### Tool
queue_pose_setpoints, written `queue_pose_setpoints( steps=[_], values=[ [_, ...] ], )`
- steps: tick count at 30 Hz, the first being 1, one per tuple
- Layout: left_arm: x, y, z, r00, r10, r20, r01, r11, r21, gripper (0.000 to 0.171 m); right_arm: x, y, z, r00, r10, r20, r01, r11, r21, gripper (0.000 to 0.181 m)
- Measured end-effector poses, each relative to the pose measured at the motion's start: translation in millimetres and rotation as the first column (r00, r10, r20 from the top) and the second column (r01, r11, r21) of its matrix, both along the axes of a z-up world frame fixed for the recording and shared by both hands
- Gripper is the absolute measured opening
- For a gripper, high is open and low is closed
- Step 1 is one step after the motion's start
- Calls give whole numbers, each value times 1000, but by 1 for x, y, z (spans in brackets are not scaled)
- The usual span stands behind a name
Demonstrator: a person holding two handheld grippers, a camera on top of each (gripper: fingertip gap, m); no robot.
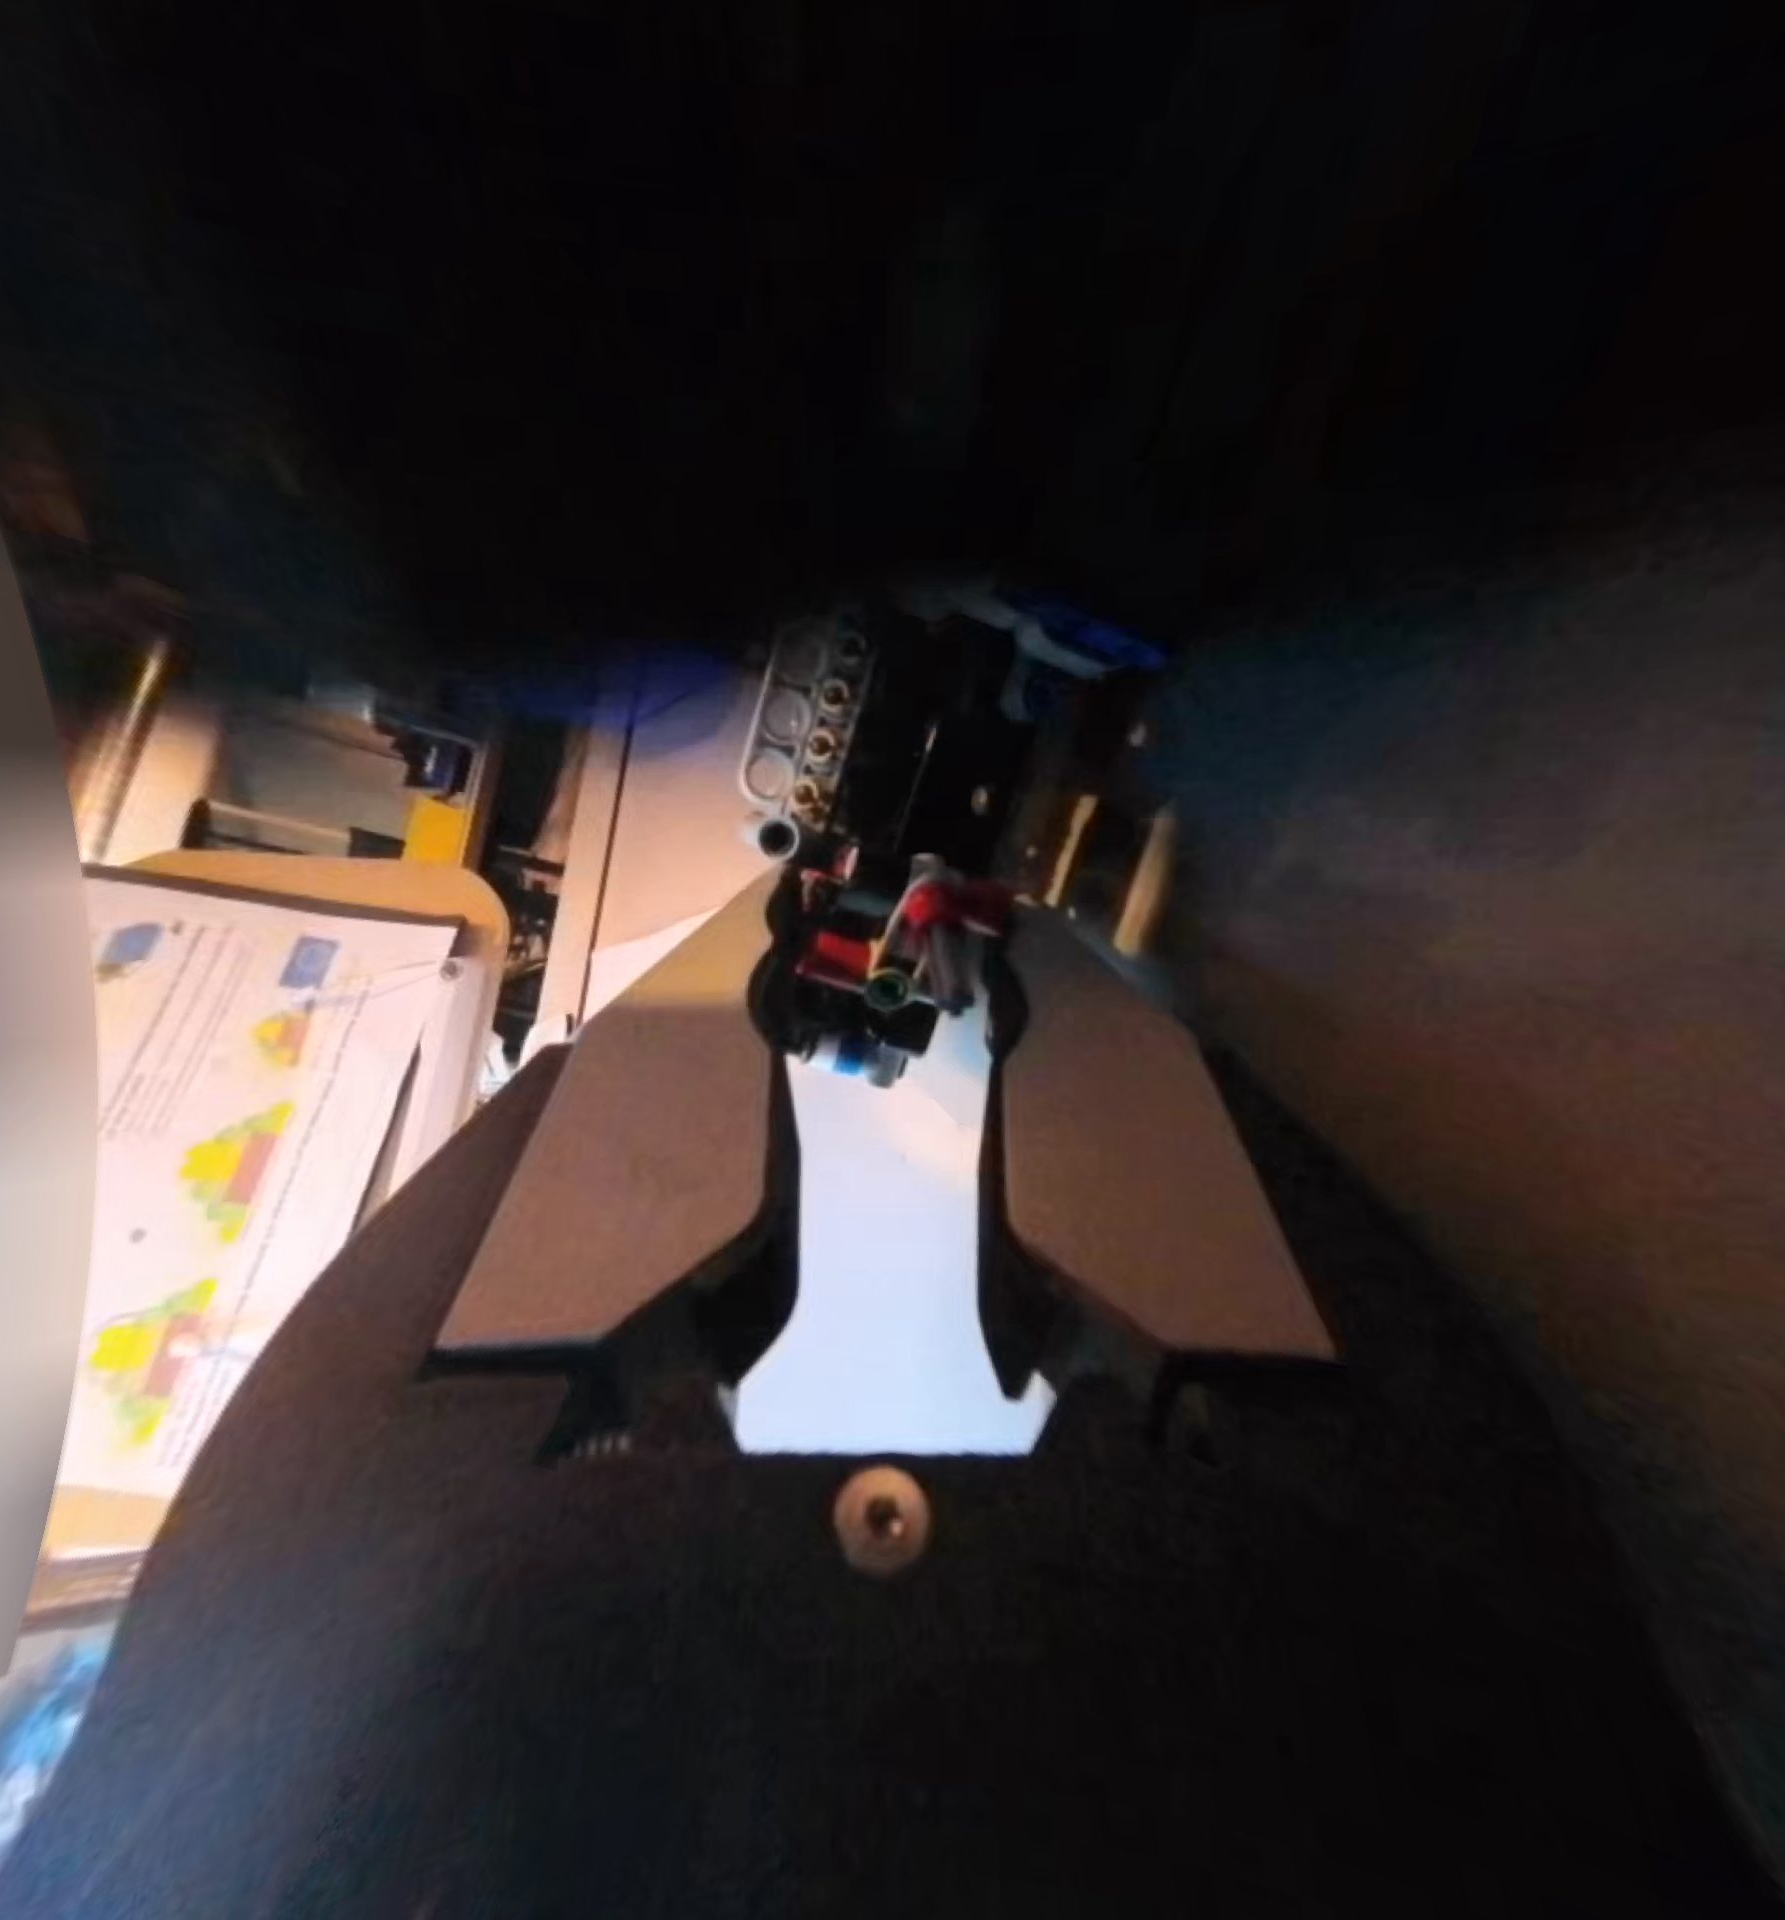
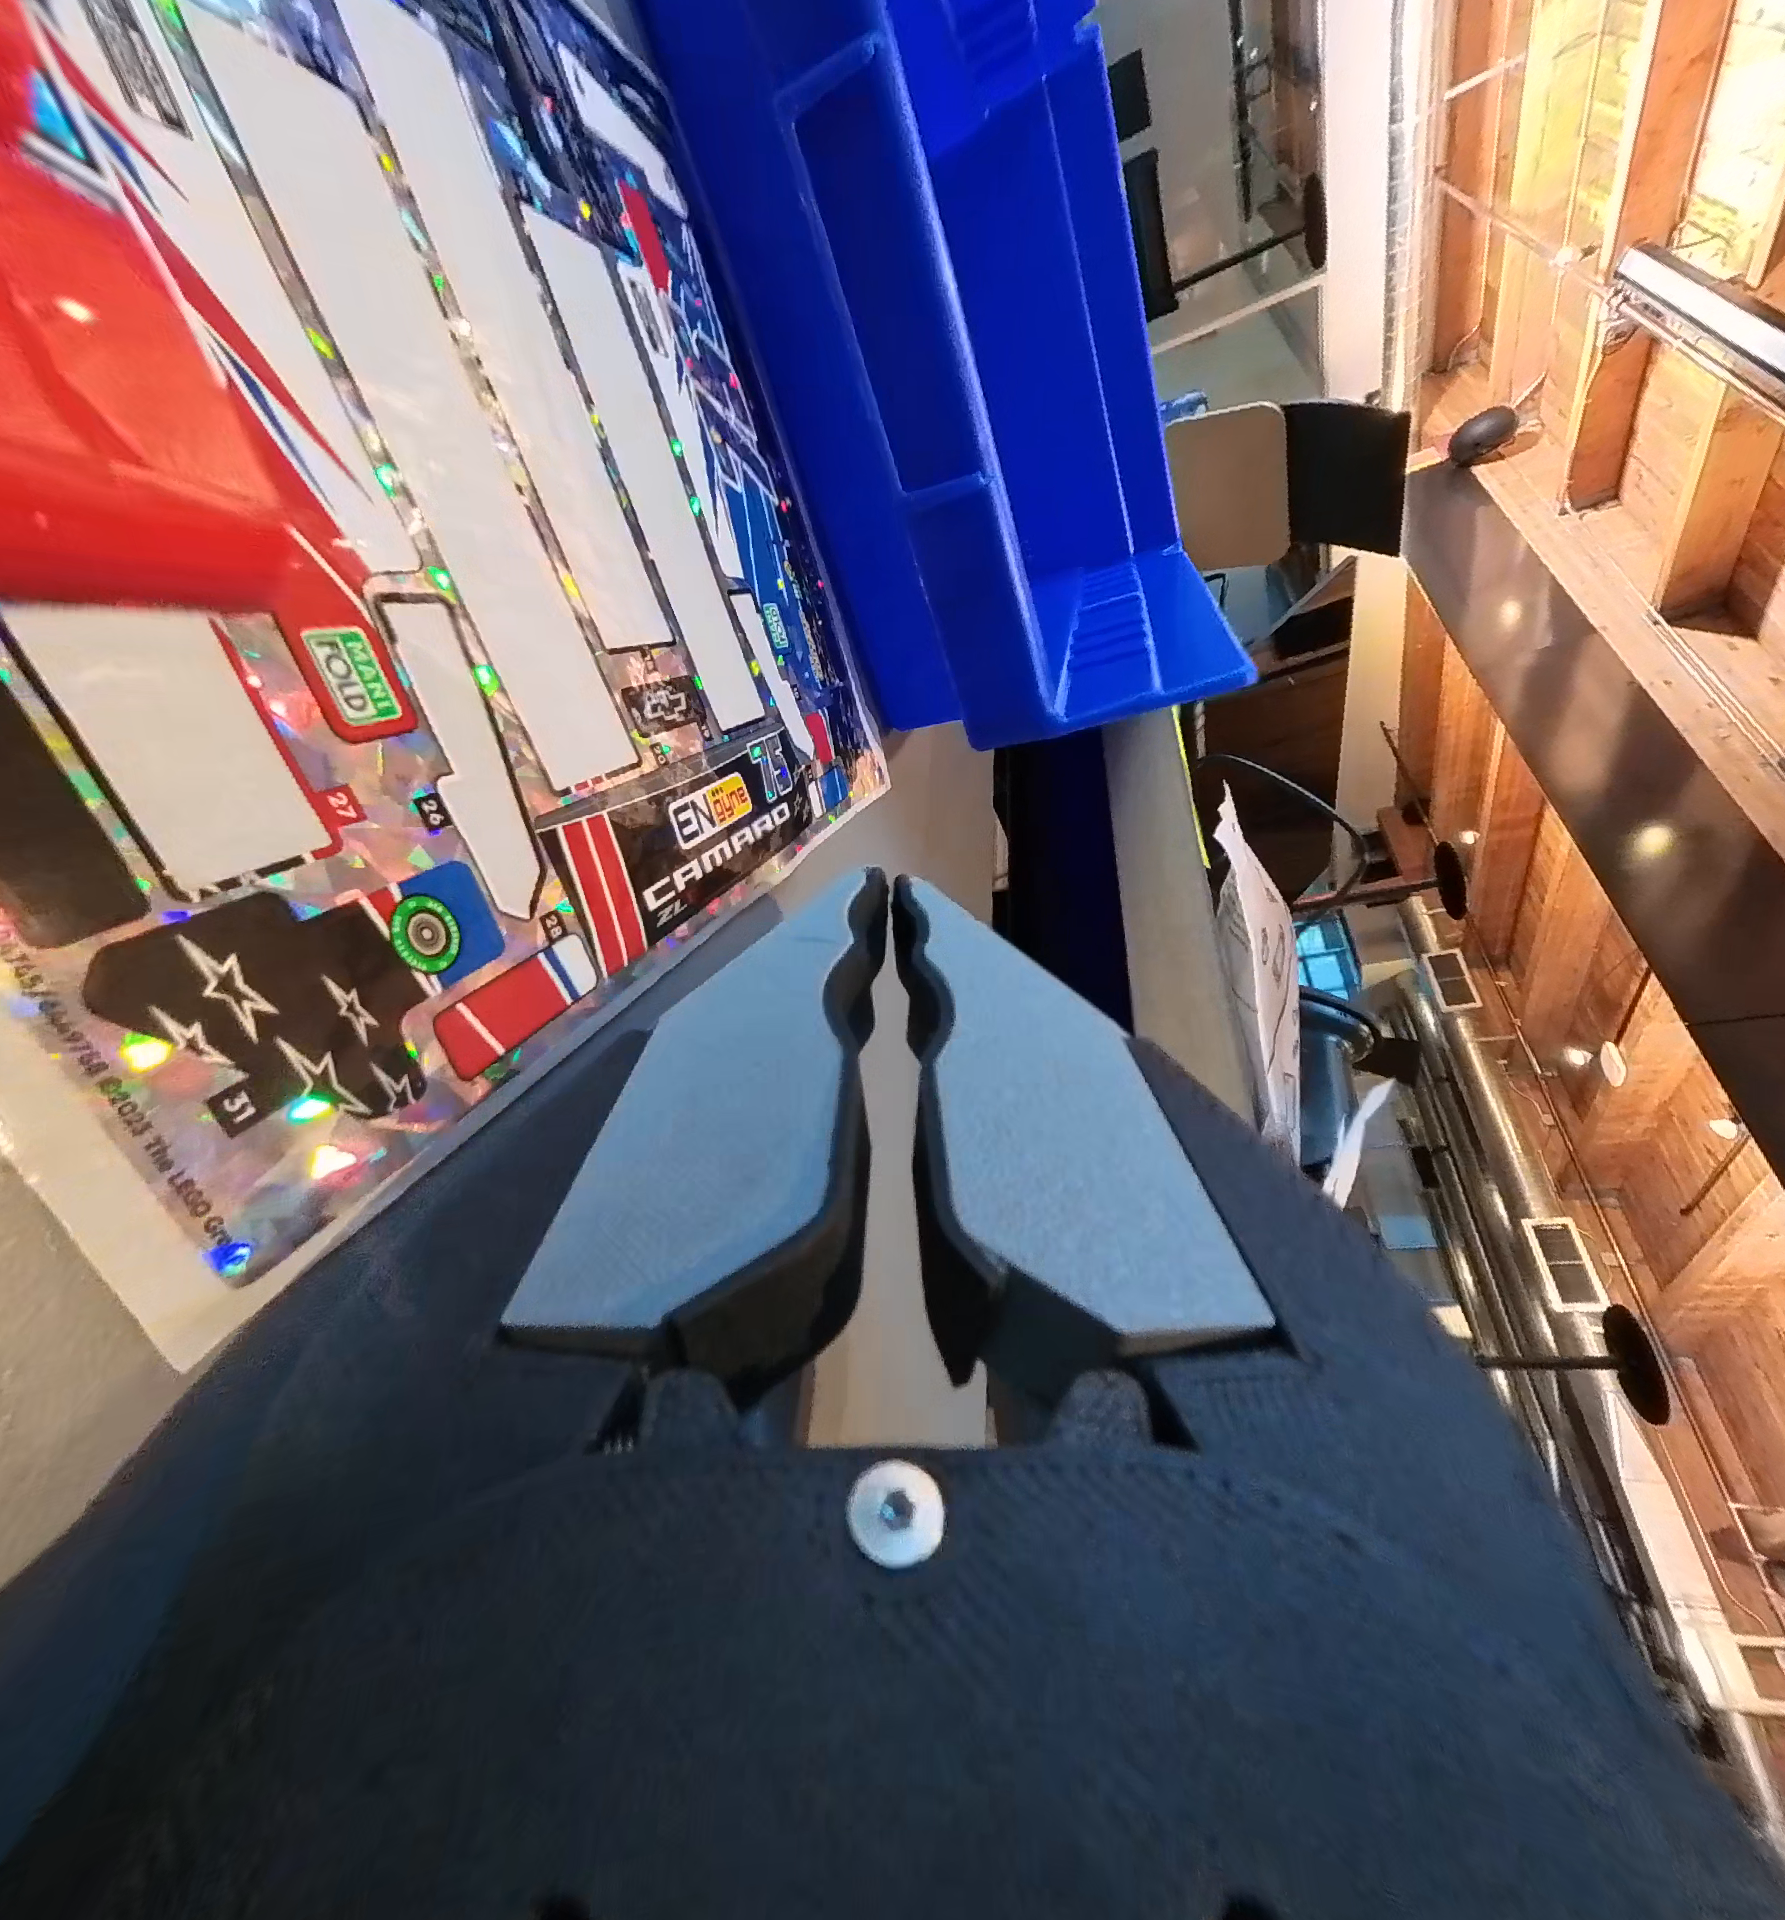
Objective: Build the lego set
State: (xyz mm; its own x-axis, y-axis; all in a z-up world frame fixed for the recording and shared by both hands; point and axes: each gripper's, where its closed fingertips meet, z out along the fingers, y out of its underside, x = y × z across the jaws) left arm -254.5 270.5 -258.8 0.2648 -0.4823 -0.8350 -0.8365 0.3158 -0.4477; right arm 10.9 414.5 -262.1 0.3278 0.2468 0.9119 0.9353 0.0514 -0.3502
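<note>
In the left wrist view my left gripper (image 1: 883,961) is shut on a partly built lego model (image 1: 867,966) of black, red, grey and white pieces, held up off the table. A white beam with round holes (image 1: 800,717) sticks out from its far end. In the right wrist view my right gripper (image 2: 890,896) is shut with nothing between its fingers, tilted sideways near the table edge. A shiny sticker sheet (image 2: 368,644) lies on the table just beyond and left of its tips.
A blue plastic bin (image 2: 971,364) stands beyond the sticker sheet. A red bin (image 2: 67,395) sits at the far left. An open instruction booklet (image 1: 244,1122) lies on a wooden table at the left. A large dark shape (image 1: 971,260) fills the top of the left wrist view. My right fingertips sit around 30 centimetres from my left ones.
</note>
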Motion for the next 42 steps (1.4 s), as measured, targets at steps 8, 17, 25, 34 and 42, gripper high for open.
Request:
queue_pose_setpoints(
  steps=[8,17,25,34,42],
  values=[
    [2,-1,5,1000,17,7,-17,998,-56,30,-15,-16,26,986,123,-109,-112,988,105,0],
    [8,-17,23,998,56,8,-53,980,-193,30,-41,-57,46,899,322,-296,-304,947,105,0],
    [6,-36,33,988,149,46,-118,908,-403,29,-46,-99,46,860,398,-319,-432,901,-42,2],
    [5,-37,39,978,207,37,-148,800,-581,29,-58,-106,60,813,430,-392,-505,856,-108,1],
    [5,-27,45,958,265,106,-64,560,-826,28,-50,-93,74,781,342,-523,-523,816,-247,0]
  ],
)
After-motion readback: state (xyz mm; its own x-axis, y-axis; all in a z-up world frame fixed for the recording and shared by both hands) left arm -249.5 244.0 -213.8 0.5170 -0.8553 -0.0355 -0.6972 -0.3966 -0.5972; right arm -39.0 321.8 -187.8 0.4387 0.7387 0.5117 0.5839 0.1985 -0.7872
